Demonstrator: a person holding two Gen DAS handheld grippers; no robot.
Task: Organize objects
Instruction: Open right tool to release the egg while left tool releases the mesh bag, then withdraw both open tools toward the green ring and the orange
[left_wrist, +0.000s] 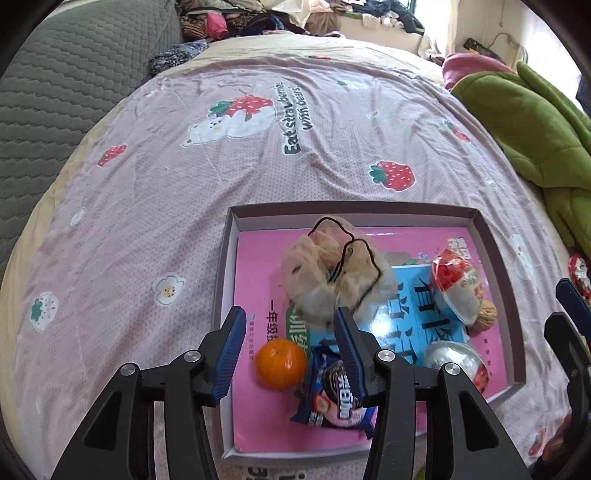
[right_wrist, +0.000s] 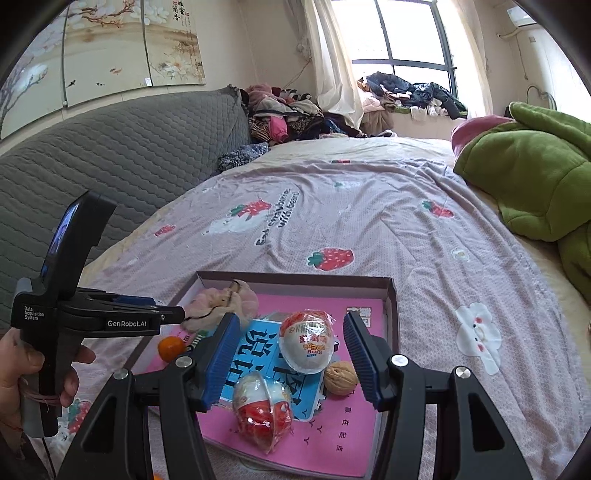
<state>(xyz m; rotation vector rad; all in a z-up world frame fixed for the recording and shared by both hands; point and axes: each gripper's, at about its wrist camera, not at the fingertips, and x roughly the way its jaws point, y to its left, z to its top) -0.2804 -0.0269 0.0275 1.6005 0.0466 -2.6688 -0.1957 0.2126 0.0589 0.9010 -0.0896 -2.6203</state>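
A shallow cardboard box (left_wrist: 332, 207) (right_wrist: 295, 278) lies on the bed with a pink book (left_wrist: 258, 266) flat inside it. On the book rest a mesh drawstring pouch (left_wrist: 325, 273) (right_wrist: 221, 302), an orange (left_wrist: 282, 363) (right_wrist: 171, 348), a cookie packet (left_wrist: 332, 398), two wrapped chocolate eggs (right_wrist: 306, 343) (right_wrist: 262, 410) and a walnut (right_wrist: 340, 377). My left gripper (left_wrist: 290, 325) hangs open above the orange and the packet, holding nothing. My right gripper (right_wrist: 291, 328) is open above the eggs and grips none of them.
The strawberry-print bedsheet (left_wrist: 221, 166) spreads wide beyond the box. A green blanket (right_wrist: 535, 177) is heaped at the right, a grey quilted headboard (right_wrist: 129, 158) runs along the left, and clothes are piled at the far end. A hand (right_wrist: 22, 369) holds the left gripper's handle.
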